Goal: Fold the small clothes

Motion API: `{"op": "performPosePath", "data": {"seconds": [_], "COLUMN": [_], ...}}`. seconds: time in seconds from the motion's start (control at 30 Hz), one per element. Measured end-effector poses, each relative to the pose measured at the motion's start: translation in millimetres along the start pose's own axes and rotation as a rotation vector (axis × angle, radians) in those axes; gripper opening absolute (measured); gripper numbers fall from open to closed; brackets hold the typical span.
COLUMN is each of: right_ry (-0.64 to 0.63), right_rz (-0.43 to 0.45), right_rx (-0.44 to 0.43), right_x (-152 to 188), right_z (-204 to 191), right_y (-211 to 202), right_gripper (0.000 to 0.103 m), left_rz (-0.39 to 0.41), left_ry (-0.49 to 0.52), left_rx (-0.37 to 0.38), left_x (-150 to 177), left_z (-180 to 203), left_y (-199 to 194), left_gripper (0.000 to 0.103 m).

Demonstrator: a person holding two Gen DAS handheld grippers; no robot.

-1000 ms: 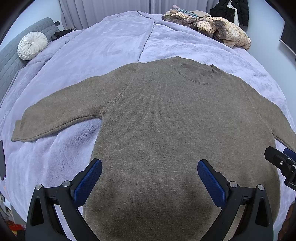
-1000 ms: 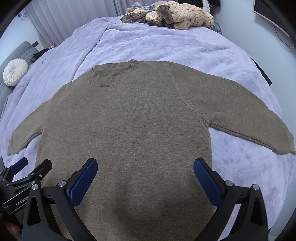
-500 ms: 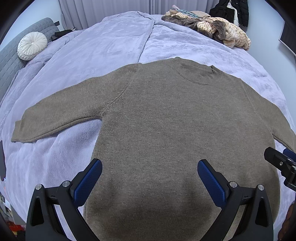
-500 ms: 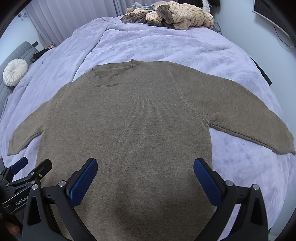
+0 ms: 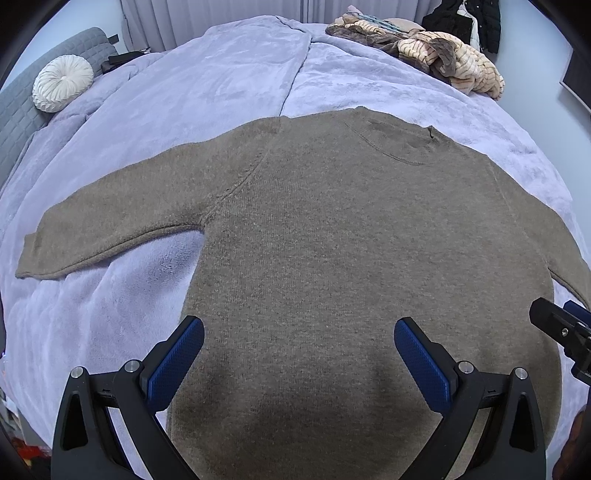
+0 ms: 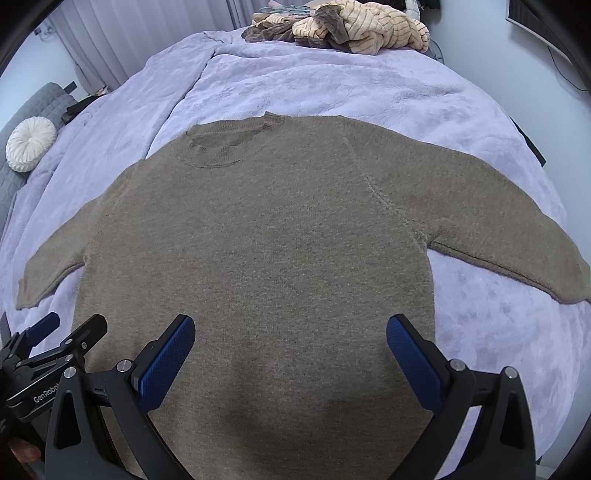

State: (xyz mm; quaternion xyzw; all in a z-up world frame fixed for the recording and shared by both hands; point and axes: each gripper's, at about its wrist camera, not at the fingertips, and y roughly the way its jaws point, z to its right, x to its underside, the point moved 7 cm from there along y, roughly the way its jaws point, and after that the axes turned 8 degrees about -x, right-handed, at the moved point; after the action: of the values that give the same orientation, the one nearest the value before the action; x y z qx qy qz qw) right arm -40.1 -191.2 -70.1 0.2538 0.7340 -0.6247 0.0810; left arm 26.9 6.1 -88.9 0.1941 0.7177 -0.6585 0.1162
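Observation:
A brown knit sweater (image 5: 332,236) lies flat on the lavender bed cover (image 5: 221,81), neck away from me, both sleeves spread out sideways. It also shows in the right wrist view (image 6: 266,236). My left gripper (image 5: 299,332) is open and empty, hovering above the sweater's lower body. My right gripper (image 6: 290,330) is open and empty, also above the lower body, to the right of the left one. The right gripper's tip shows at the right edge of the left wrist view (image 5: 565,332); the left gripper shows at the lower left of the right wrist view (image 6: 48,354).
A pile of other clothes (image 5: 443,55) lies at the far end of the bed, also in the right wrist view (image 6: 351,26). A round white cushion (image 5: 62,88) rests on a grey sofa (image 5: 22,110) at the far left. Curtains hang behind the bed.

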Motion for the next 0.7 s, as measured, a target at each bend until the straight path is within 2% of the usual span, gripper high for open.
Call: {"op": "performPosePath", "data": {"seconds": [0.1,0.2,0.33,0.43,0.53,0.6,0.7], "right_ry": [0.009,0.003,-0.017,-0.045,-0.068,-0.087,-0.119], "right_rz": [-0.002,0.005,-0.002,-0.012,-0.034,-0.052,-0.083], "right_rx": [-0.072,-0.100,-0.167,-0.189,-0.209,-0.215,-0.224], "right_x": [3.8,6.4,10.6,12.5,15.5,18.2,23.3], "right_z": [-9.7,-20.1,-44.8,-65.1,-85.1,-98.3,-118.5], "right_y": [3.5,5.1,11.0,19.1,29.4,37.6,49.4], "right_gripper": [0.103,0.103,0.103,0.103,0.103,0.103,0.103], "left_rz": [-0.021,0.002,0.060,0.088,0.082,0.085,0.086], "left_ry": [0.007,-0.031,-0.207,-0.382,-0.530,-0.619,-0.671], "left_rx": [0.026,0.040,0.074,0.029,0.025,0.074,0.150], "left_x": [3.5,2.6,-6.4,-3.4,10.0,14.6,4.3], "left_z": [-8.8,-37.2,-114.6,-191.8,-254.5,-281.5,-298.4], "left_y": [7.4,12.1,16.8,28.2,46.0,59.4,77.7], "left_gripper": [0.103,0.103,0.103,0.103,0.103,0.103,0.103]}}
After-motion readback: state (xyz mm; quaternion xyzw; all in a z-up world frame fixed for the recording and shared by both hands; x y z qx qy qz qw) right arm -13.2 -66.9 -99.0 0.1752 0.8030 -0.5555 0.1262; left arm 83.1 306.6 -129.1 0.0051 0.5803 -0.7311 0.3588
